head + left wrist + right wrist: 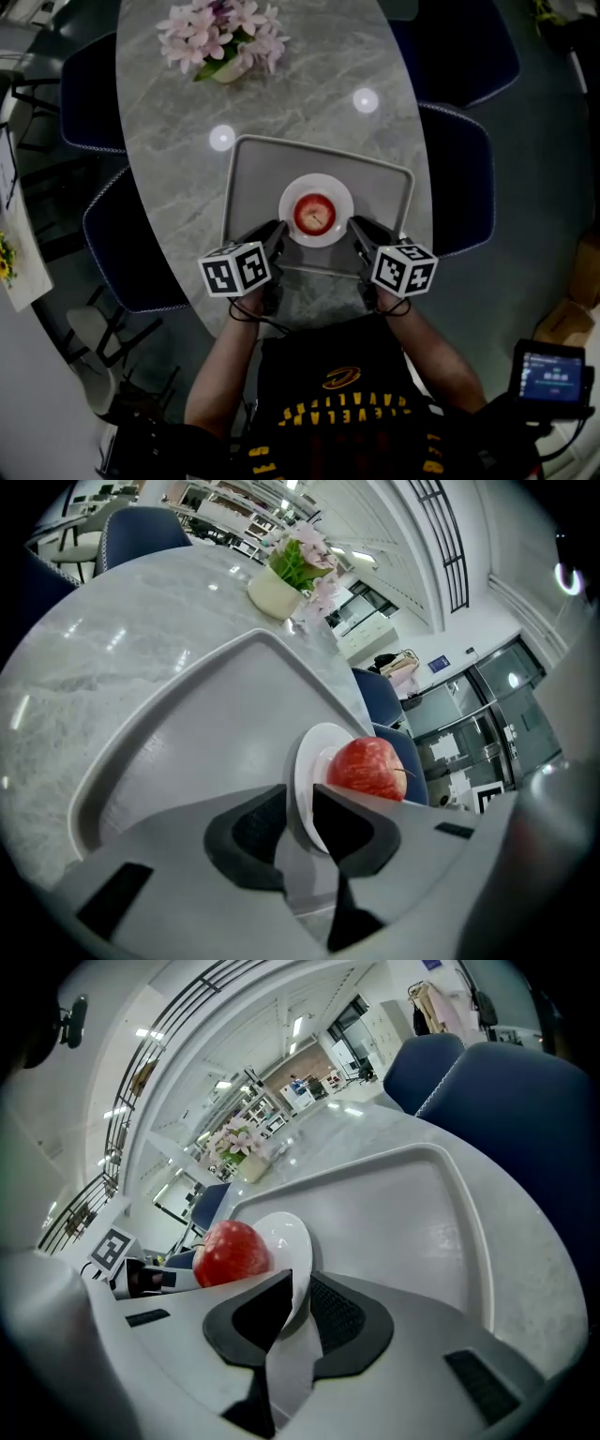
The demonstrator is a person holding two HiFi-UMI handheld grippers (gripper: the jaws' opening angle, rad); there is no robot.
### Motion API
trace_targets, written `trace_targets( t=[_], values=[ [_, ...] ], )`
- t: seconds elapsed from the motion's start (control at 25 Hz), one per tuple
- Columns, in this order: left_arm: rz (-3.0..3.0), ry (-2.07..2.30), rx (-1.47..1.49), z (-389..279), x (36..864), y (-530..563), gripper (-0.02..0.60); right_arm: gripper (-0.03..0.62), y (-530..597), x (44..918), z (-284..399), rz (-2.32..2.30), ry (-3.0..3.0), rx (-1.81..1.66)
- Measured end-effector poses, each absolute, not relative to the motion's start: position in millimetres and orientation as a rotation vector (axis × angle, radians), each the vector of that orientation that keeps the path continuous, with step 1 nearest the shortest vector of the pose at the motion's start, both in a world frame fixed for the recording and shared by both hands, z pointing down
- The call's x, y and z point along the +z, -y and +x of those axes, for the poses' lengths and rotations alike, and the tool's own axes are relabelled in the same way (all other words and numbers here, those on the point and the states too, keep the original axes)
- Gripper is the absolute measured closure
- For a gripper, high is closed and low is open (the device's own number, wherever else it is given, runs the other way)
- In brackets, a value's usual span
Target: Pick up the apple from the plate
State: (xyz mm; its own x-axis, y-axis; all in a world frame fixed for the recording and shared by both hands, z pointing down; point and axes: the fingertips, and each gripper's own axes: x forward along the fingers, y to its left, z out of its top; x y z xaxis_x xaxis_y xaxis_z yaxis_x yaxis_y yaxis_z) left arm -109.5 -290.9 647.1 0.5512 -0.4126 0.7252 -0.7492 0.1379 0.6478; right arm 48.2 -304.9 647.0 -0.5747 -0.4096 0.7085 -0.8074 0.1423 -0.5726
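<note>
Jaws of the left gripper (298, 794) stand a narrow slot apart and appear clenched on the near-left rim of the round white ceramic plate (337, 192), which fills the slot at their tips. The right gripper (302, 1283) mirrors this on the near-right rim, its jaws likewise nipped onto the plate edge. Neither touches the round red apple (314, 214), which sits upright at the plate's middle, between the two grippers. The plate rests in the centre of a grey rectangular plastic tray (253, 169) on the grey marble oval desk (169, 141). At the desk's far end stands a pot of pink flowers (225, 37).

The pick itself seems not yet begun: only the plate is held. Next, one gripper would likely need to let go of the rim, spread wide and straddle the apple while the other steadies the plate.
</note>
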Motion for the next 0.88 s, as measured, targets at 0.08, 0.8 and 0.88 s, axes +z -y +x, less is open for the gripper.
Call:
trace_targets(
  t=[0.08, 0.8, 0.88],
  values=[
    [1.472, 1.047, 0.320, -110, 648, 292, 0.495, 0.533, 304, 650, 48, 1.169, 2.025, 1.441],
    [1.421, 0.993, 0.379, -99, 654, 291, 0.528, 0.534, 305, 654, 42, 1.138, 1.969, 1.620],
    [1.410, 0.986, 0.361, -97, 654, 291, 0.531, 0.536, 305, 654, 42, 1.130, 1.966, 1.626]
  ],
)
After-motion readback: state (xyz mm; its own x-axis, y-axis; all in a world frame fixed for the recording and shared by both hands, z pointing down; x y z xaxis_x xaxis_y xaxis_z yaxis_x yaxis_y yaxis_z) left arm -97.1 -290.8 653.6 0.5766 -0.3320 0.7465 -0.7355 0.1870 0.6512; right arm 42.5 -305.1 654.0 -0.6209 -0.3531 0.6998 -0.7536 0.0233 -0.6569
